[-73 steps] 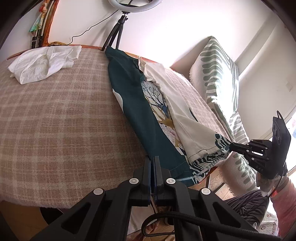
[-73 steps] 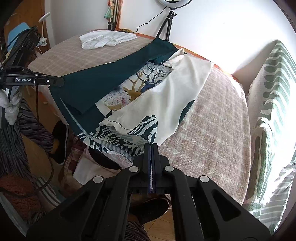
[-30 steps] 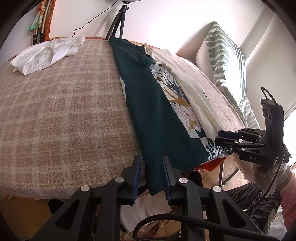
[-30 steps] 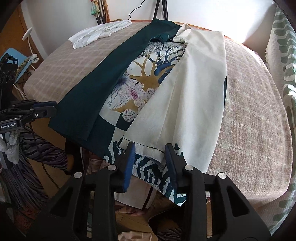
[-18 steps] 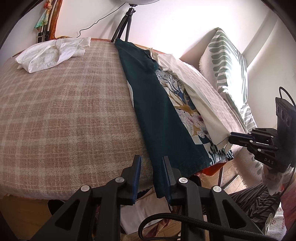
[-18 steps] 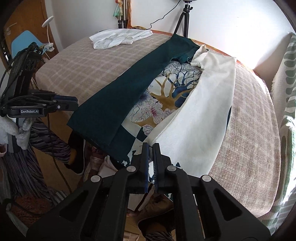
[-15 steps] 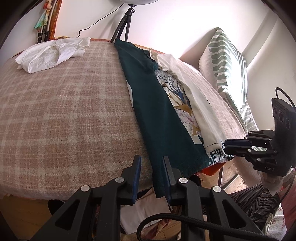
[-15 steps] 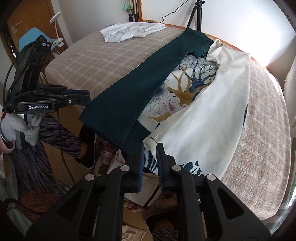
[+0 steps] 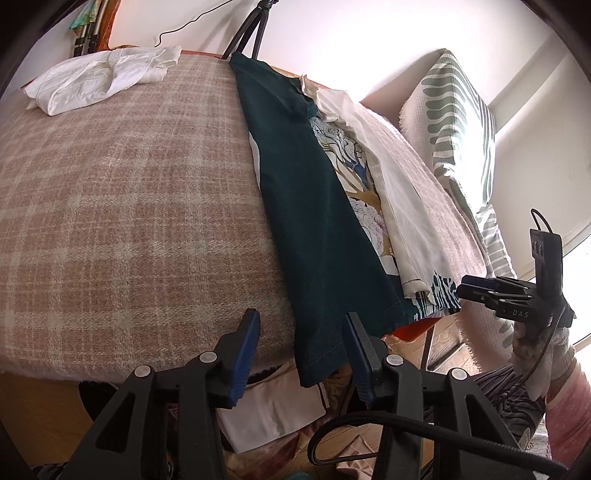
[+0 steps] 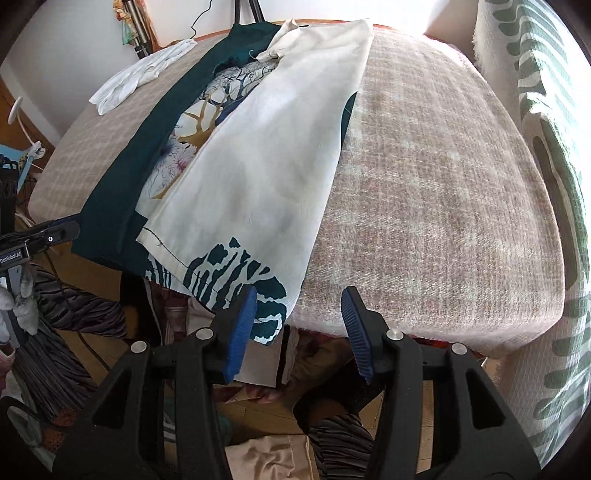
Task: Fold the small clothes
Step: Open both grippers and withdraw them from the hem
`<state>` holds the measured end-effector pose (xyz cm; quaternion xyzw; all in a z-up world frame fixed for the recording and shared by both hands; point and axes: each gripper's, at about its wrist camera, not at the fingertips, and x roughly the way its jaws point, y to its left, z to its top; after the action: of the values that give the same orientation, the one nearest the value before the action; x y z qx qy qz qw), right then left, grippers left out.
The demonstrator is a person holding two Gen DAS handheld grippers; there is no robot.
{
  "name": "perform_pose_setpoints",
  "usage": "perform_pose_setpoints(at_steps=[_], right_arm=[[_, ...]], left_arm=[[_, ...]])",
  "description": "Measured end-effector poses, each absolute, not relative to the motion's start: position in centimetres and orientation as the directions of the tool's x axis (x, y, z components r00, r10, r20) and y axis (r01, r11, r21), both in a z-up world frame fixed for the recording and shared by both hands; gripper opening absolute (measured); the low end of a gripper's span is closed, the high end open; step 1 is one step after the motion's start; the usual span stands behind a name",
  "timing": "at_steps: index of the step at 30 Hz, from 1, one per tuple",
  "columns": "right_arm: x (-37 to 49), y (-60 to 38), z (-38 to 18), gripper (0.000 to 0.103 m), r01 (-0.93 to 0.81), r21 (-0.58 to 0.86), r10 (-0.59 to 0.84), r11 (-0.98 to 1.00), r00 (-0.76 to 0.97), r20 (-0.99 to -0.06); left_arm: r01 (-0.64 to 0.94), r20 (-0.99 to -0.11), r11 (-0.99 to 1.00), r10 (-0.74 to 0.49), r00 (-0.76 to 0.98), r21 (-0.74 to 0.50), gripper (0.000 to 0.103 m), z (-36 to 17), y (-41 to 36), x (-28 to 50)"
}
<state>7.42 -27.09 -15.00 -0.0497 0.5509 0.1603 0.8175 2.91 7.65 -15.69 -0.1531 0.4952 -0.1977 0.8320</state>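
Two hand-held grippers are at the near edge of a surface [image 9: 110,206] covered with a pink-and-cream plaid cloth; both sets of jaws are opening and neither presses on fabric. The left hand-held gripper [image 9: 301,334] stands with its blue pads apart; the hanging corner of the garment's dark green panel [image 9: 314,229] sits between them, untouched by either pad as far as the view shows. The right hand-held gripper [image 10: 297,312] is likewise released, its pads spread at the surface edge; the leaf-printed hem corner [image 10: 236,273] of the same garment lies just beside its left pad, while the gap between the pads frames mostly bare plaid cloth.

The garment [image 10: 258,155] lies lengthwise across the surface, from the far edge to the near edge, with its hem overhanging the near edge; its dark green side panel is folded in over one side, a cream panel [image 10: 280,129] is folded in over the other, and a strip of tree-and-flower print [image 10: 199,122] shows between them. A crumpled white garment [image 9: 99,81] rests at the far left corner of the surface, well apart from the first. A cushion with a green leaf pattern [image 9: 458,122] stands beyond the right side; tripod legs [image 9: 251,26] rise behind the far edge.
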Motion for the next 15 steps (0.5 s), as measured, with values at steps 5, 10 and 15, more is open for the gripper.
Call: perform_pose_setpoints(at_steps=[5, 10, 15], right_arm=[[7.6, -27.9, -15.5, 0.051, -0.305, 0.159, 0.259, 0.939, 0.324, -0.91], [7.7, -29.6, -16.2, 0.052, -0.283, 0.323, 0.393, 0.903, 0.241, -0.888], [8.1, -31.1, -16.8, 0.049, -0.216, 0.439, 0.478, 0.872, 0.184, -0.859]], left_arm=[[0.159, -0.772, 0.868, -0.492, 0.403, -0.471, 0.051, -15.5, 7.3, 3.3], [0.147, -0.77, 0.848, -0.525, 0.363, -0.509, 0.052, -15.7, 8.0, 2.5], [0.102, -0.757, 0.823, -0.557, 0.341, -0.559, 0.051, -15.7, 8.1, 3.3]])
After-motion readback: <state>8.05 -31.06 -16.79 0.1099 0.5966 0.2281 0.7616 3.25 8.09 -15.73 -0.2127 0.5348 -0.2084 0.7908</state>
